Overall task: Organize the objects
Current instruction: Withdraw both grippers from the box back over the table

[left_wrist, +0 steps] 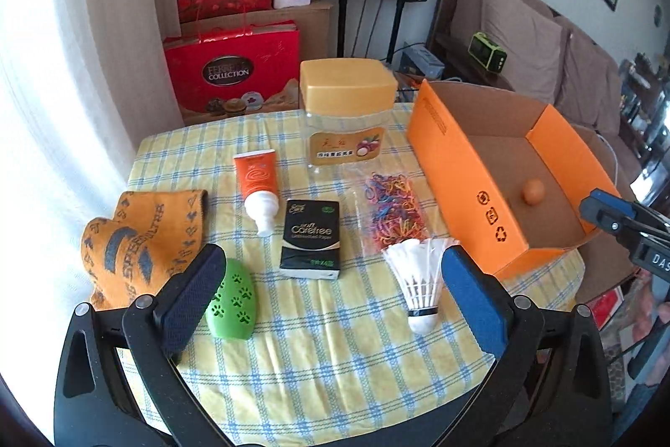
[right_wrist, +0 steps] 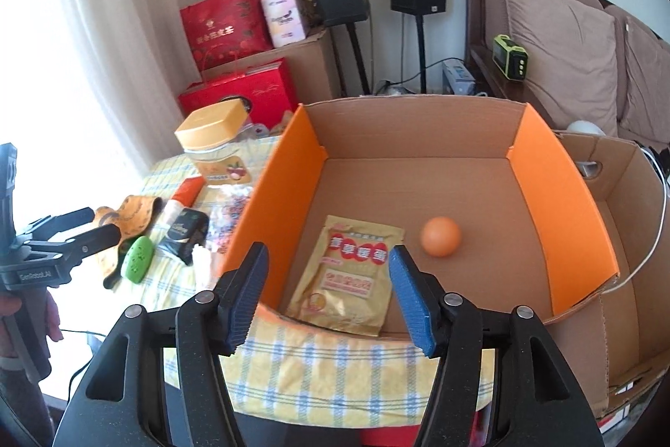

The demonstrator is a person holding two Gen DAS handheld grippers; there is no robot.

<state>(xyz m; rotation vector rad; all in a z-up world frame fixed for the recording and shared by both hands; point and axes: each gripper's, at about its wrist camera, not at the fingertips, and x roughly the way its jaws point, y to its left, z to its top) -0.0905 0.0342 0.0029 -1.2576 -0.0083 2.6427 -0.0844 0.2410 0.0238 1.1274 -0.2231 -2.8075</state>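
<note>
The table, under a yellow checked cloth, carried an orange cardboard box at its right side. Inside the box lay a gold packet and, apart from it, an orange ball. Left of the box stood a clear jar with a yellow lid. The left tool hung spread wide and empty, a shuttlecock just beside its right finger. The right tool stood spread and empty above the packet.
</note>
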